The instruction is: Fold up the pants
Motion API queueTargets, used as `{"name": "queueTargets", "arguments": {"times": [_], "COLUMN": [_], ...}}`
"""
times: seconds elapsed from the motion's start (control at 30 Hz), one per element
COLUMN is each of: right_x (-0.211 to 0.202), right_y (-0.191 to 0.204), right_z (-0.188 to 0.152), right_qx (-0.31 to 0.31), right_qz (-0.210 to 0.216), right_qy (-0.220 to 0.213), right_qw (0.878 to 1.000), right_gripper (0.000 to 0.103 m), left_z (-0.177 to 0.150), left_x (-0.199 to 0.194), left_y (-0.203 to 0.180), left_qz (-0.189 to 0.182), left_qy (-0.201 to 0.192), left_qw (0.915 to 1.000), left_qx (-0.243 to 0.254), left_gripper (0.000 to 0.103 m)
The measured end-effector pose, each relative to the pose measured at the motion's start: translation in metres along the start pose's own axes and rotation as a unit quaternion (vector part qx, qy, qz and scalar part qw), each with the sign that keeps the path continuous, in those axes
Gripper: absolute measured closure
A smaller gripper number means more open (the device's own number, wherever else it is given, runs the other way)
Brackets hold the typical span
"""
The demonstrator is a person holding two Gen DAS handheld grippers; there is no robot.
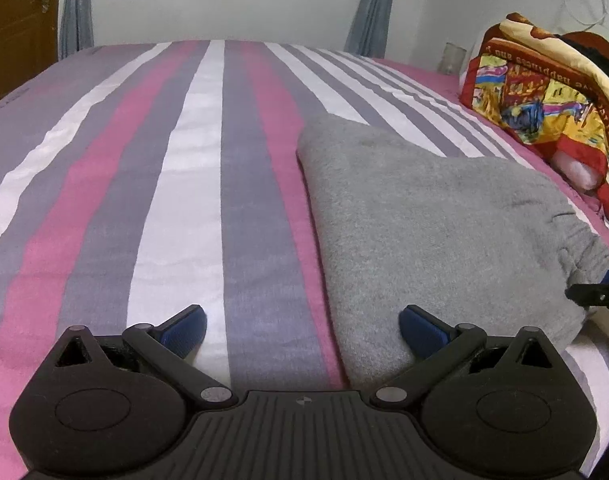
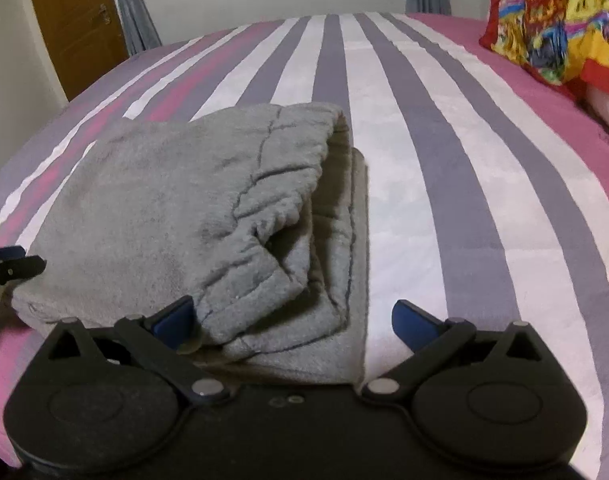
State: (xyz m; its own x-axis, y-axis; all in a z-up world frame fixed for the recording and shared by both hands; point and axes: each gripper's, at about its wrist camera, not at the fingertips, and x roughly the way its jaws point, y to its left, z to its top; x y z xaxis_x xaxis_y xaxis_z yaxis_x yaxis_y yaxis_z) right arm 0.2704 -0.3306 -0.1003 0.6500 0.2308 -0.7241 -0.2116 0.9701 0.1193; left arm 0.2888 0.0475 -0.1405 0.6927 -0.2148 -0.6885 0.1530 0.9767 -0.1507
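Observation:
Grey fleece pants [image 1: 416, 216] lie folded into a compact bundle on the striped bed; in the right wrist view the pants [image 2: 192, 208] show the gathered waistband on top. My left gripper [image 1: 302, 328] is open and empty, low over the sheet at the bundle's near left edge. My right gripper [image 2: 294, 322] is open, its jaws standing on either side of the bundle's near right corner without closing on it. The right gripper's tip shows at the left wrist view's right edge [image 1: 596, 294]; the left gripper's tip shows at the right wrist view's left edge [image 2: 8, 266].
The bed sheet [image 1: 192, 160] has pink, grey and white stripes. A colourful folded blanket [image 1: 544, 108] lies at the right side of the bed, also in the right wrist view [image 2: 556, 28]. A wooden door [image 2: 76, 24] and curtains [image 1: 368, 12] are behind.

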Motion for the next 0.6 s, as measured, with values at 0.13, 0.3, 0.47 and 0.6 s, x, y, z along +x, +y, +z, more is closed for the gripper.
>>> {"name": "queueTargets", "arguments": {"times": [0.13,0.3,0.47,0.6], "right_x": [0.0,-0.008,0.006,0.004], "right_y": [0.001,0.002,-0.01,-0.006], "right_z": [0.002,0.002,-0.003,-0.002], "right_qx": [-0.017,-0.019,0.011,-0.002], "right_qz": [-0.004,-0.005,0.024,0.017], "right_qy": [-0.004,-0.017,-0.002,-0.007], "right_qw": [1.0,1.0,1.0,1.0], "right_gripper": [0.0,0.0,0.0,0.0], "left_z": [0.003,0.006,0.005,0.004], "left_x": [-0.001,-0.005,0.004,0.005], "left_y": [-0.002,-0.007,-0.002,-0.002], "left_qz": [-0.001,0.001,-0.011,-0.015], "left_qy": [0.0,-0.005,0.006,0.003], "left_qw": [1.0,0.9999,0.9998,0.9997], "left_qx": [-0.003,0.015,0.017,0.019], "left_gripper": [0.0,0.0,0.0,0.0]}}
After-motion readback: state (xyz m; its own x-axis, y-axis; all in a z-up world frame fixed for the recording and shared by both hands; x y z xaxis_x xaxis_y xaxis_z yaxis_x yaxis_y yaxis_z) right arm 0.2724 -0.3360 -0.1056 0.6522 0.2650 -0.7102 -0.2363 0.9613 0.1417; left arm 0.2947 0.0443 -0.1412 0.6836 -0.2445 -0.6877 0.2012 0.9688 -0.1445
